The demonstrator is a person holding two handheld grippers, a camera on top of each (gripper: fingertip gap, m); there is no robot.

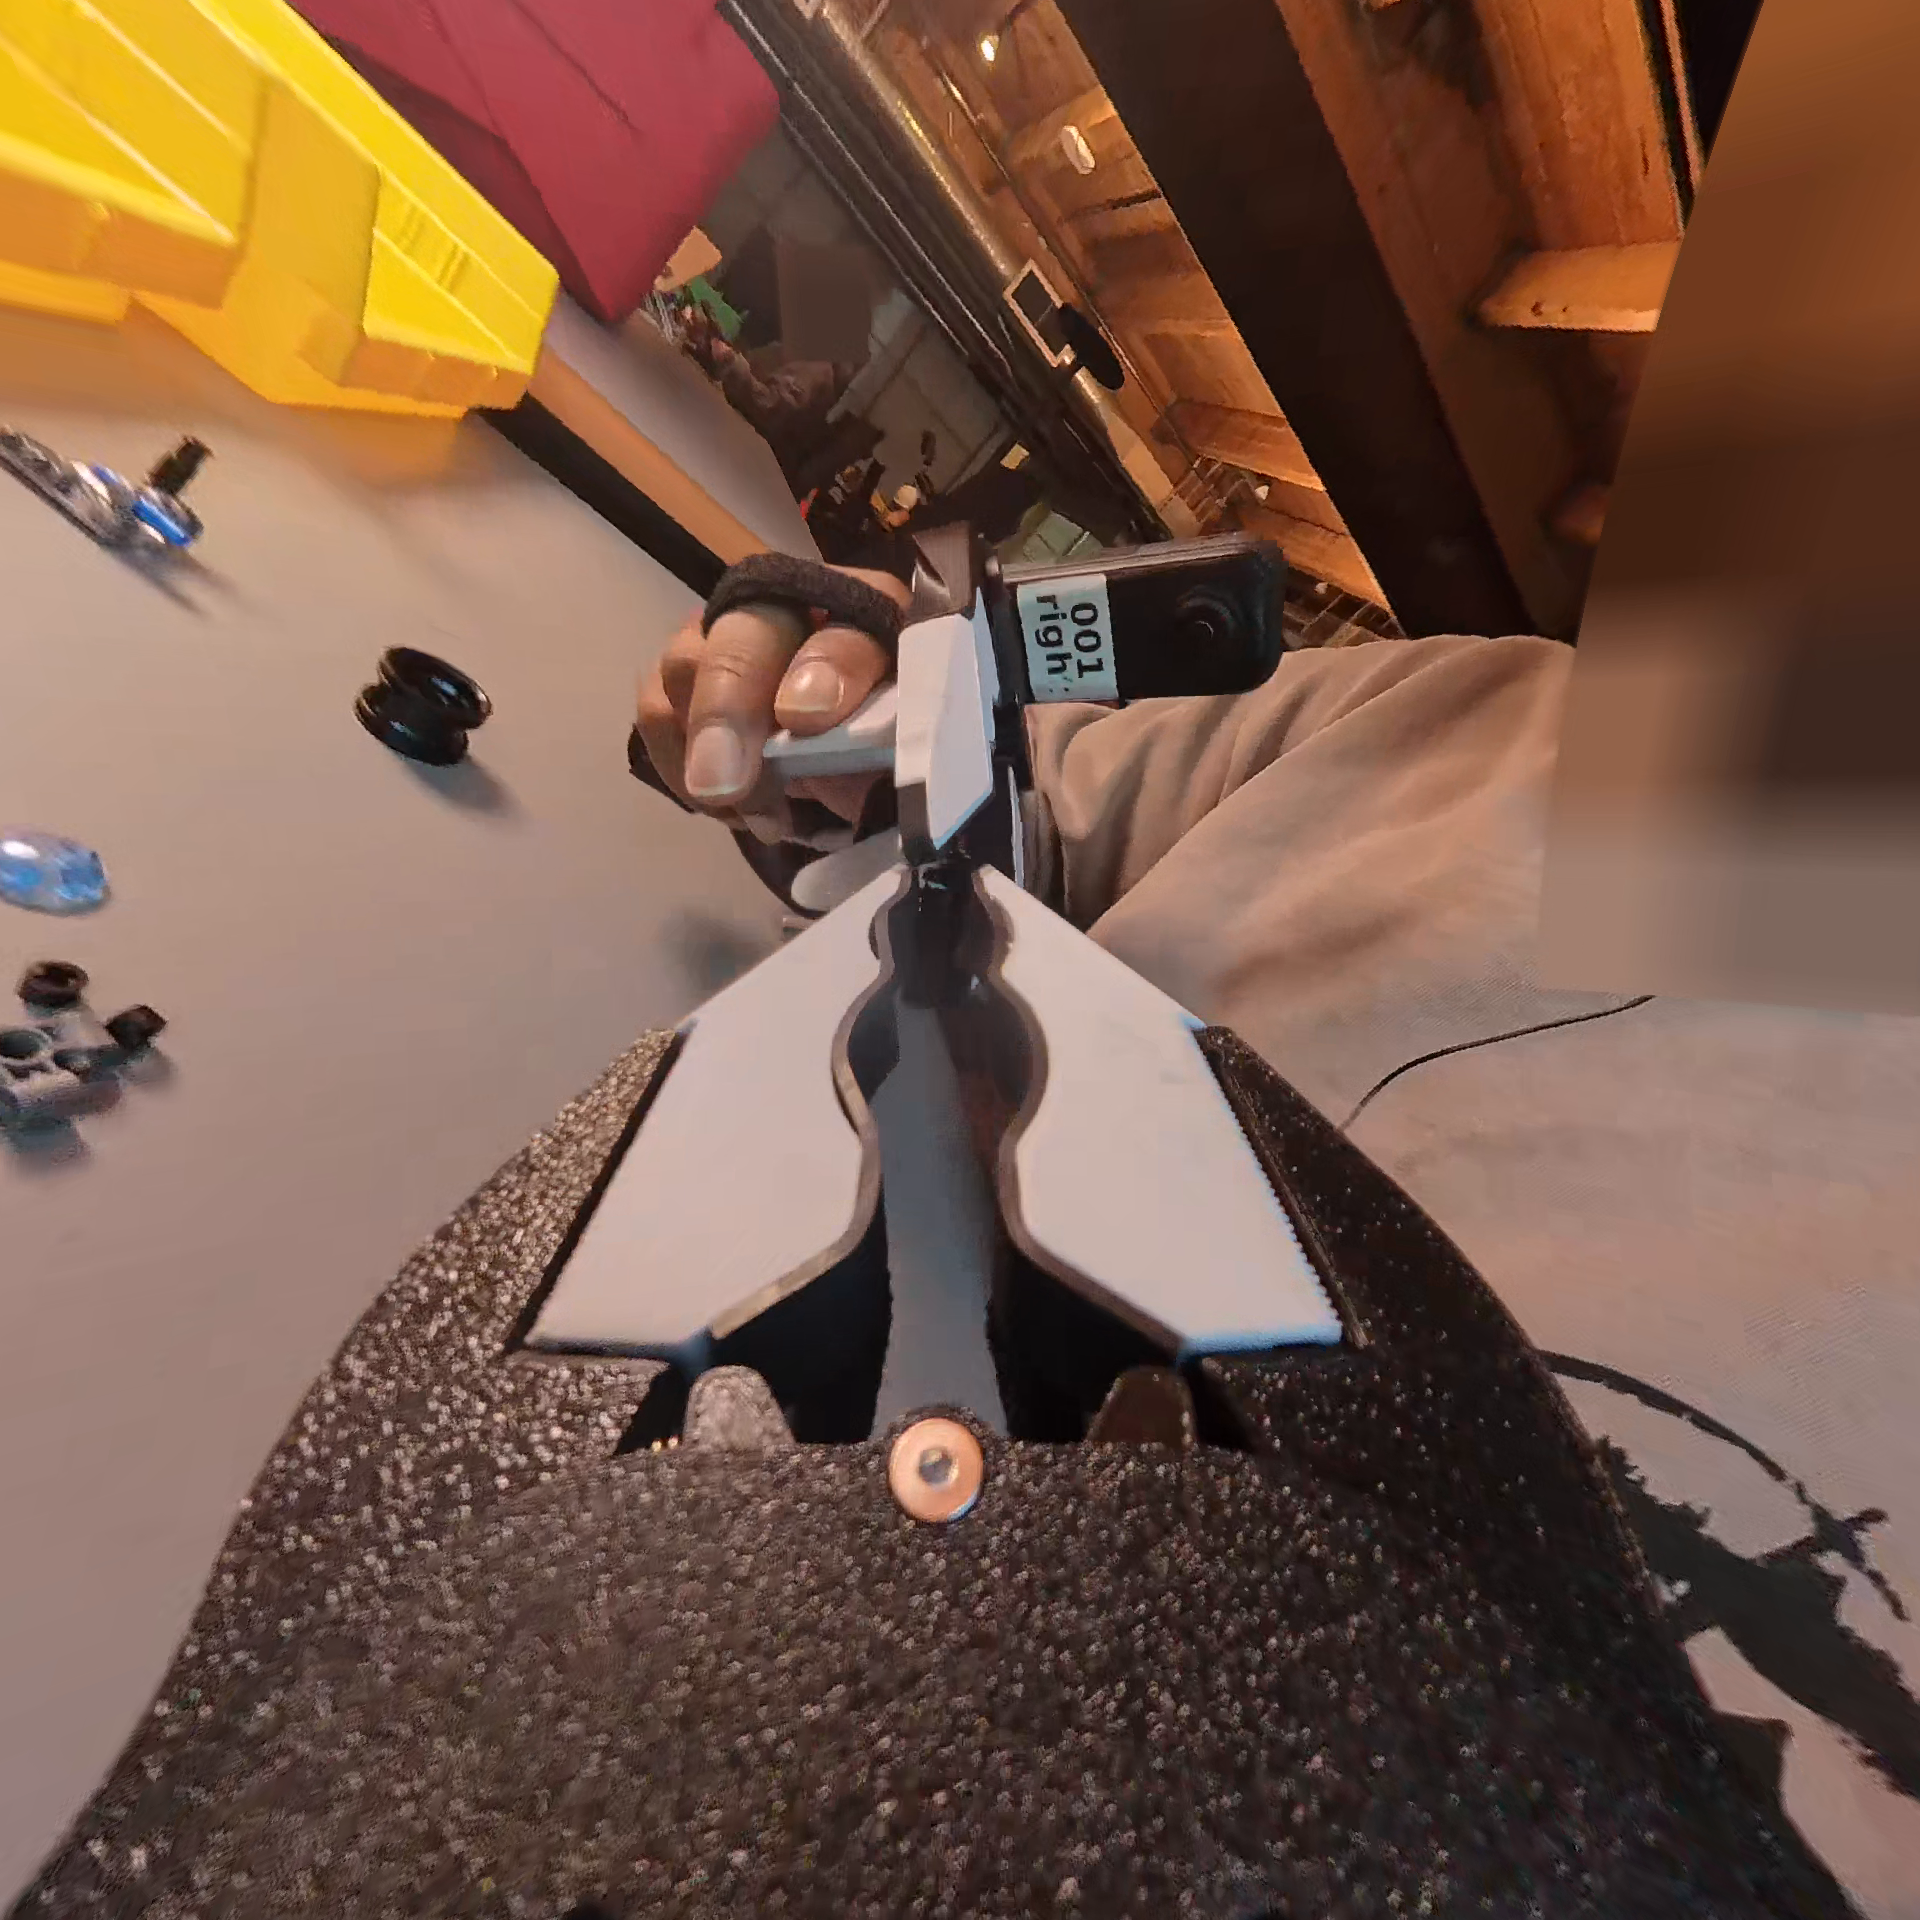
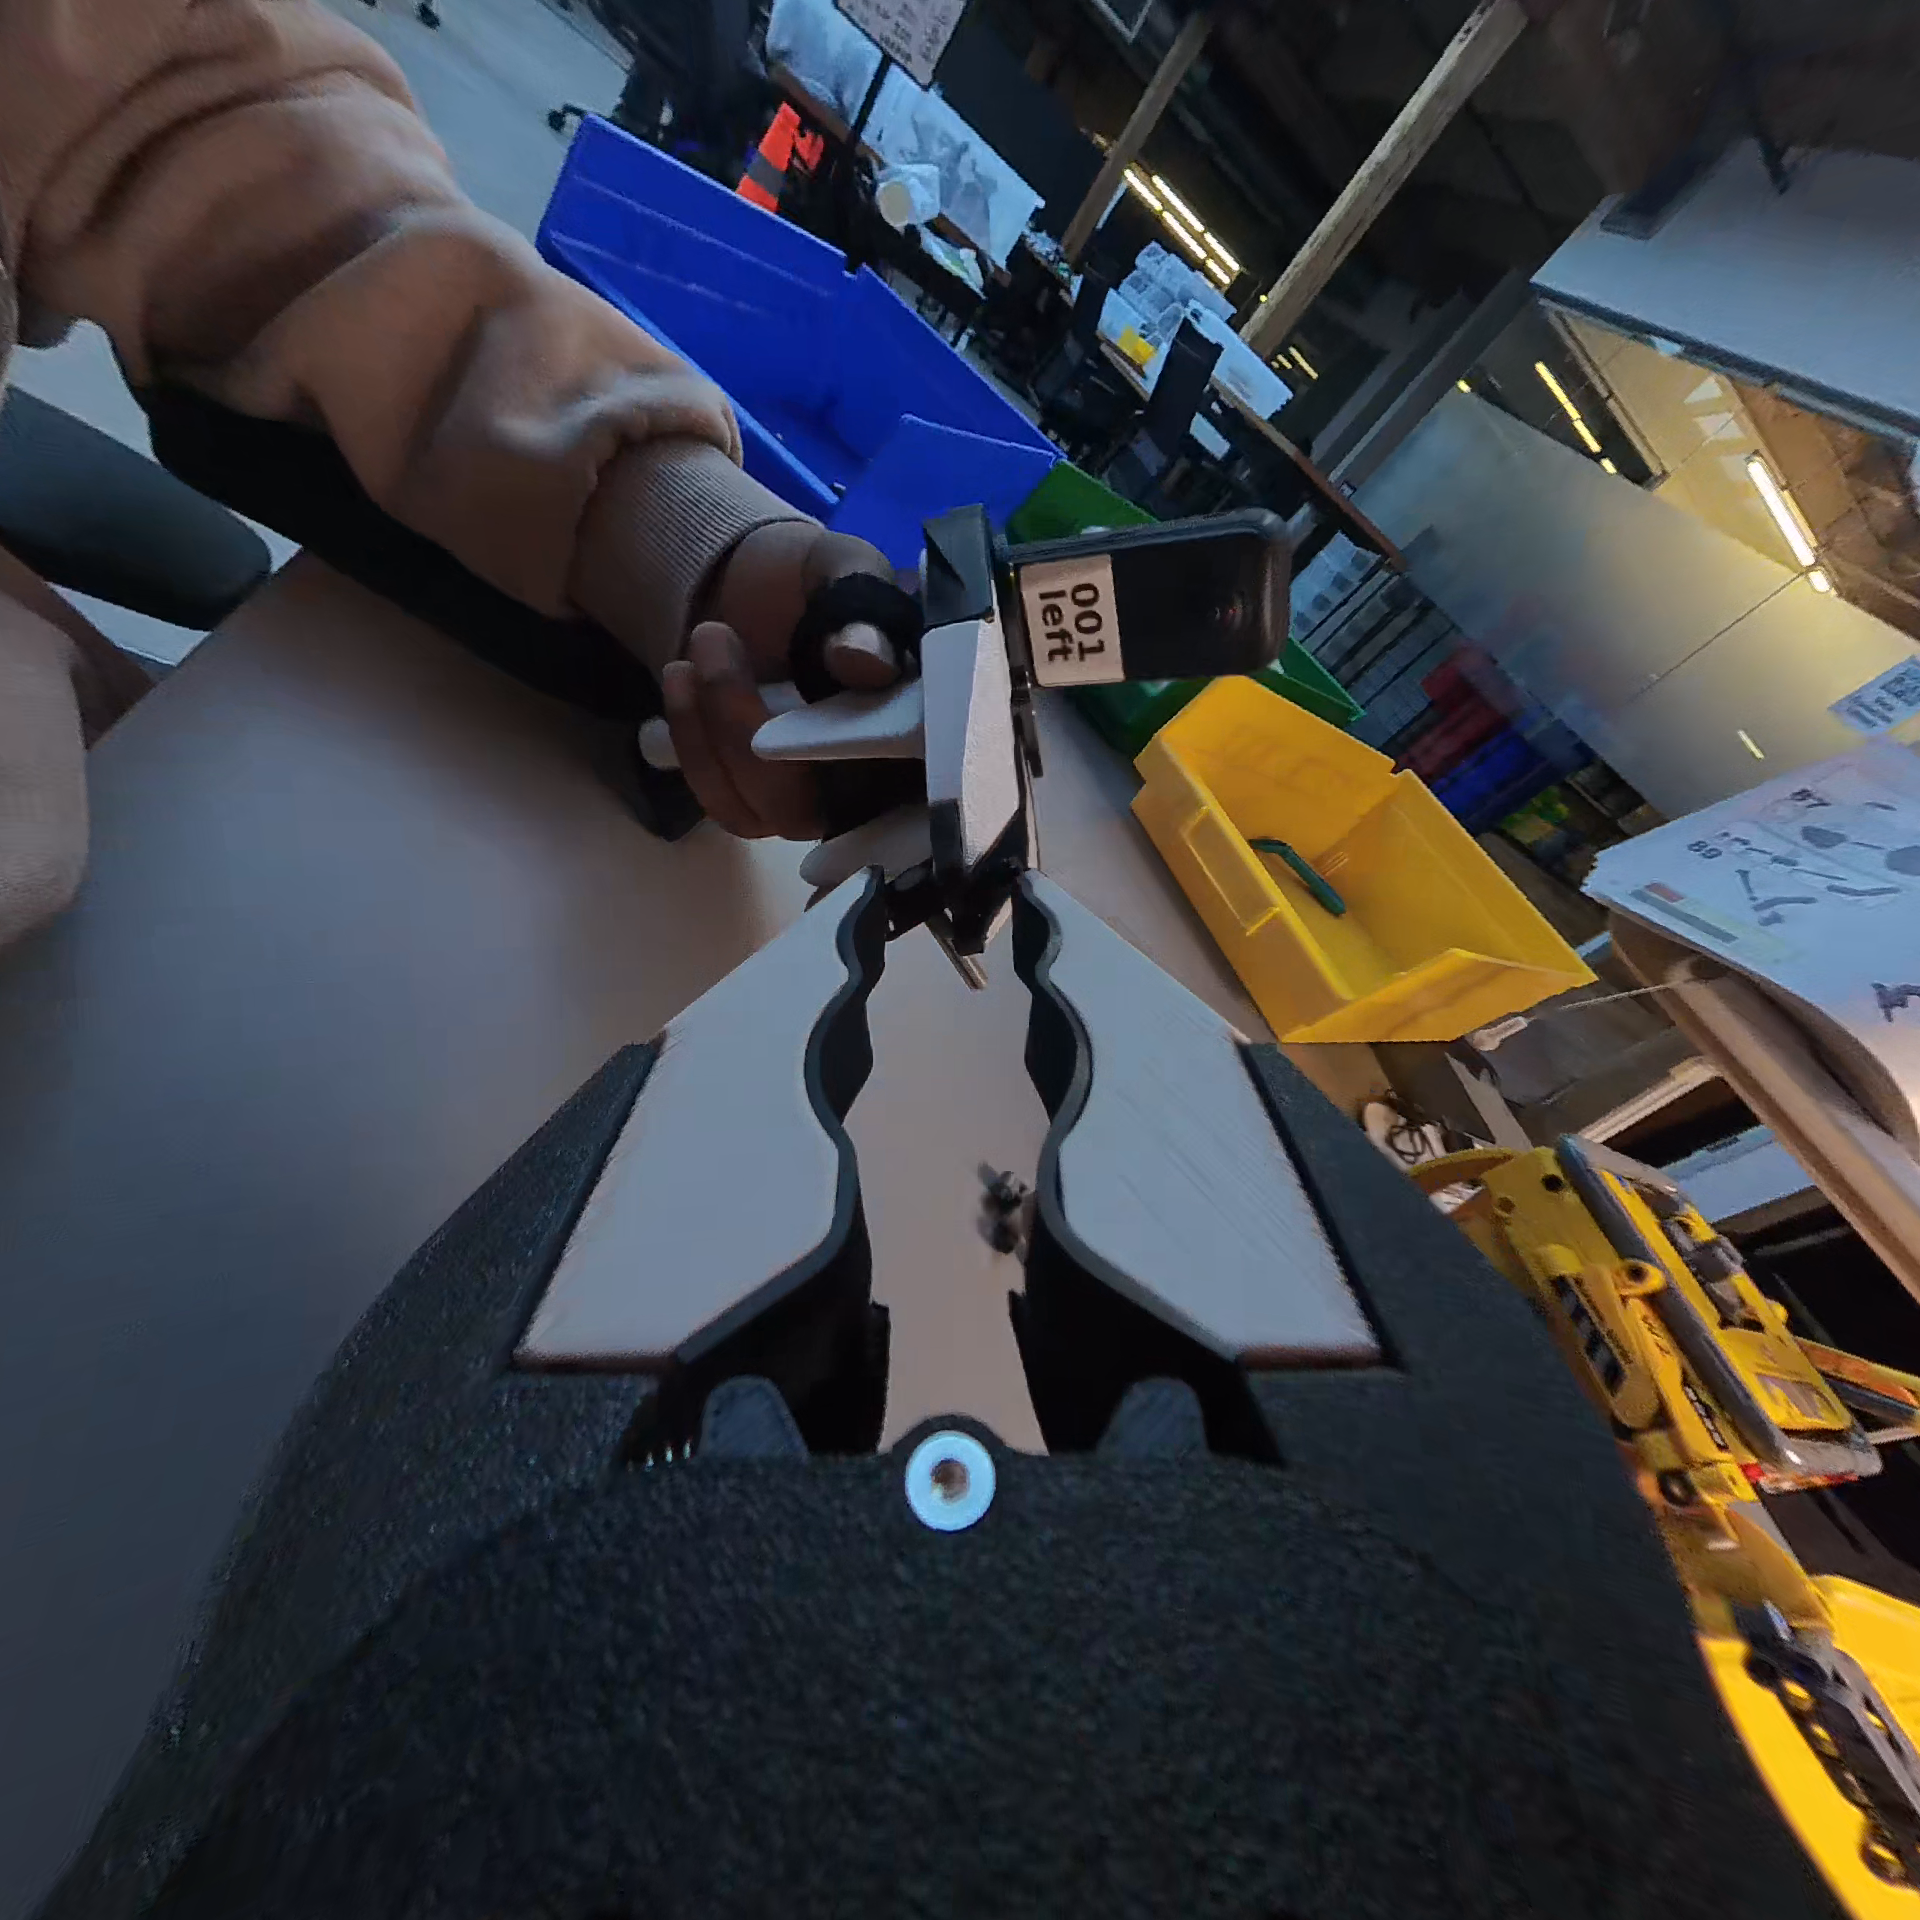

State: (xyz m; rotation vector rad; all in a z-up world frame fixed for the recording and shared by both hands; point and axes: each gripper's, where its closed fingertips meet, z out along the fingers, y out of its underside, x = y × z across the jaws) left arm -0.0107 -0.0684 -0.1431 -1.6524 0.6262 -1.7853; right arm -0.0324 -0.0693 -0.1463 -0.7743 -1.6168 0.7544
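Grippers, left [image 1: 928, 906] and right [image 2: 948, 912], meet tip to tip, nearly closed on a small, light, stiff black part [image 2: 961, 935]; yellow bin [image 2: 1340, 883] at two o'clock.

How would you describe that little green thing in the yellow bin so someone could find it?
Start at the yellow bin on the table, right of the claws. Inside lies a thin bent green piece against its inner wall, the only thing visible in there.

White printed label on each gripper camera [image 1: 1138, 634] [image 2: 1143, 613]; numbered instruction booklet [image 2: 1787, 883].
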